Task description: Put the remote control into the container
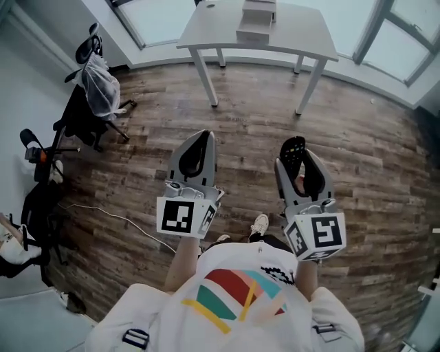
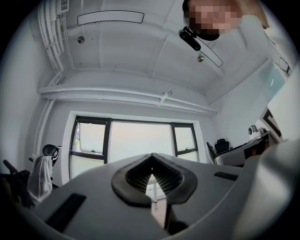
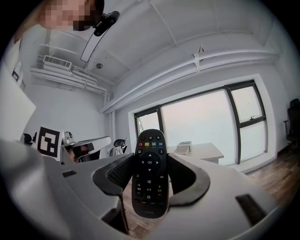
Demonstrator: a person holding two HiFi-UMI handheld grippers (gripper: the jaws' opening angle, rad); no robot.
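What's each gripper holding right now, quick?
Left gripper: closed, nothing between its jaws.
Right gripper: closed on the remote control.

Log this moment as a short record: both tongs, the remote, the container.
right tongs: shut on the remote control, held up in the air
left tongs: shut, nothing between them
remote control: upright in the grip, buttons facing the right gripper view
container: probably the white box on the table ahead; remote not yet in it
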